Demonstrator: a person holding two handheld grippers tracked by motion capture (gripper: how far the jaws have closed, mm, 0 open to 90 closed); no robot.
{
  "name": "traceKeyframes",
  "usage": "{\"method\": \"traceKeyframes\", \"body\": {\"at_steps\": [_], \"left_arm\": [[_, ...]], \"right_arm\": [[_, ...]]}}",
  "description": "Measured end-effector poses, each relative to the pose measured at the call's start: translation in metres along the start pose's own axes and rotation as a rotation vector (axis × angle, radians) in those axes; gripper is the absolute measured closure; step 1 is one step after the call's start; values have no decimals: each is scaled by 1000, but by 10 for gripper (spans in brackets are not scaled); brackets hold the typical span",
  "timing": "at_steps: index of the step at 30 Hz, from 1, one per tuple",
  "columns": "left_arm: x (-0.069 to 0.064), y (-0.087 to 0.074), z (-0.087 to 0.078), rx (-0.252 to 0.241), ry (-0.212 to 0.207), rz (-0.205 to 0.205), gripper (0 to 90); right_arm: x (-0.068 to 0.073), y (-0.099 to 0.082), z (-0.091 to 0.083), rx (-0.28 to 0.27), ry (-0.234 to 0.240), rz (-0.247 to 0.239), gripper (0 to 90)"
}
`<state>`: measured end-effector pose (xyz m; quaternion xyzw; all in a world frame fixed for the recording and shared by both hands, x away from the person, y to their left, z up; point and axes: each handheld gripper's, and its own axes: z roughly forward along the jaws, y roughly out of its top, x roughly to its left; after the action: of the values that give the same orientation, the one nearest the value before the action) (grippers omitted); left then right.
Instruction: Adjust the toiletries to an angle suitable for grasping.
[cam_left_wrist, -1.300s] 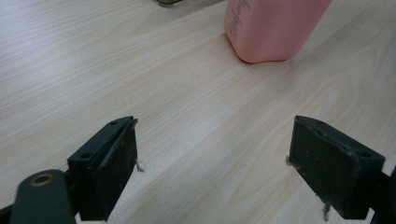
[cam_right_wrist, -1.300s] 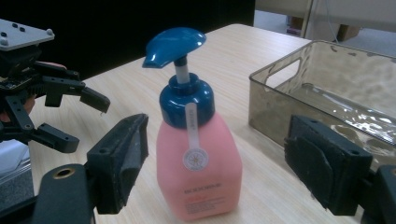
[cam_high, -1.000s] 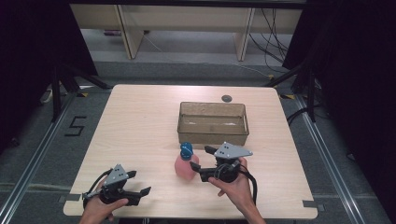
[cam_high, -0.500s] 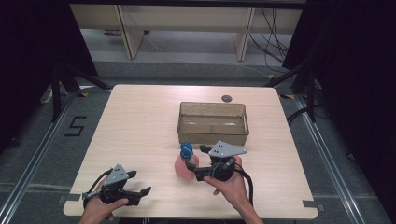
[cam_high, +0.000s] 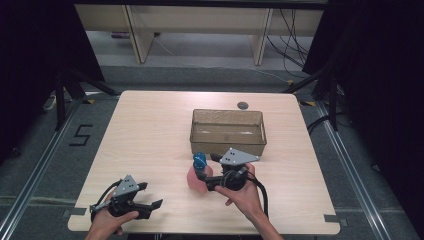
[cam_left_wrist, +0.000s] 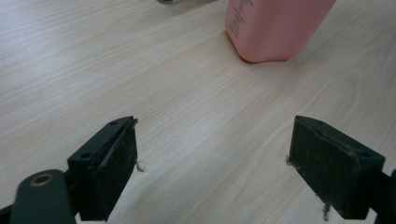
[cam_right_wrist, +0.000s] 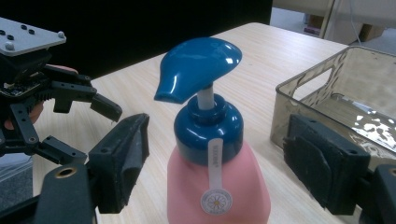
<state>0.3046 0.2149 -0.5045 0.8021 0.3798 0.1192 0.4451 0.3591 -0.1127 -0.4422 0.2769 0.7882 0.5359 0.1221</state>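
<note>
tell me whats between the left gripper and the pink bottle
Nothing: in the left gripper view only bare wooden table lies between the open left gripper and the pink bottle.

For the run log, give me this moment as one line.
right gripper: open, straddling pink pump bottle with blue top | left gripper: open, empty | clear brown plastic bin: empty
</note>
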Motion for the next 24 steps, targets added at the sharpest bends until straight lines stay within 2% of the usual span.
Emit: {"method": "traceKeyframes", "body": {"at_steps": [1,2,4,6,7,9,11,12,13,15,16,20,22,24], "left_arm": [[0,0,0,-1,-4,0,148],[1,0,1,-2,-4,0,148],[1,0,1,5,0,-4,148],[1,1,1,6,4,4,148],[1,1,2,8,4,1,148],[1,1,2,1,1,2,148],[1,1,2,7,2,2,148],[2,1,2,7,2,4,148],[1,1,1,9,4,4,148],[1,1,1,11,2,4,148],[1,0,2,-2,-8,0,148],[0,0,2,-2,-12,7,148],[0,0,2,-2,-12,6,148],[0,0,2,-4,-12,7,148]], "right_arm": [[-1,0,0,-5,-12,-17,230],[0,1,0,1,-7,-1,230],[-1,2,2,-1,-2,-14,229],[0,2,3,1,-2,-1,230],[-2,2,4,-2,-2,-24,230],[0,3,5,11,6,-4,230],[0,4,7,2,21,-16,230],[2,5,7,15,13,16,230],[1,5,9,12,14,-6,230],[0,6,12,9,23,-22,233],[1,6,14,18,14,-9,238],[1,6,21,29,1,-27,257],[1,5,23,34,-4,-24,273],[2,4,24,53,-6,0,290]]}}
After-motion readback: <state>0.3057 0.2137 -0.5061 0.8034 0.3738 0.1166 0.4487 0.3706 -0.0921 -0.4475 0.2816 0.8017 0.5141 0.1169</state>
